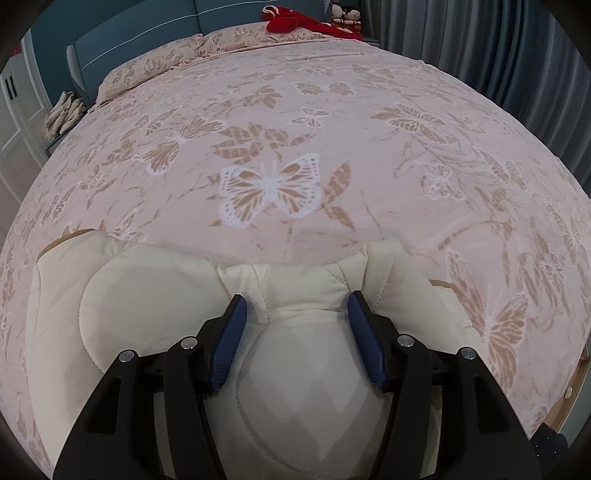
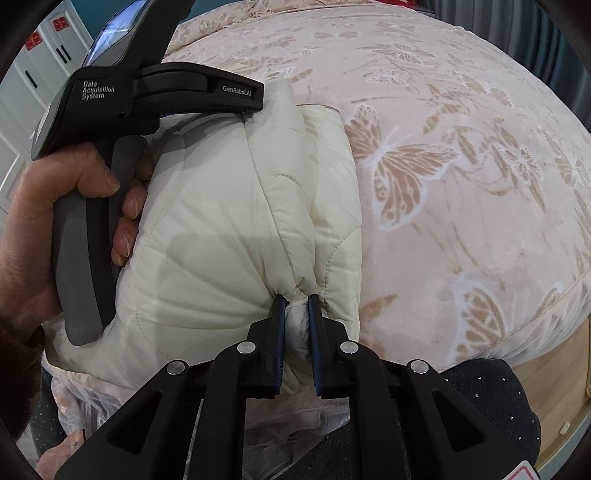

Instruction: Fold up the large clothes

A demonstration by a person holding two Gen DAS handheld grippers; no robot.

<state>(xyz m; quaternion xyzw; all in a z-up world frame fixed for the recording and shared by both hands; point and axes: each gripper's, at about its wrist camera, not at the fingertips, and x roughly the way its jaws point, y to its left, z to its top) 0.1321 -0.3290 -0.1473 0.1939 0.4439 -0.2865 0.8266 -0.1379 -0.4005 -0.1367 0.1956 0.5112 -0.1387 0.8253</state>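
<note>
A cream quilted jacket lies bunched on the pink butterfly bedspread at the near edge of the bed. In the left wrist view my left gripper is open, its blue fingers spread wide over the jacket's top fold. In the right wrist view my right gripper is shut on a pinched fold of the jacket at its near edge. The left gripper's black body shows in the right wrist view, its nose at the jacket's far end, held by a hand.
Pillows, a red garment and a doll lie at the bed's far end. Grey curtains hang at the right. White cabinet doors stand left. The wooden bed frame shows at the lower right.
</note>
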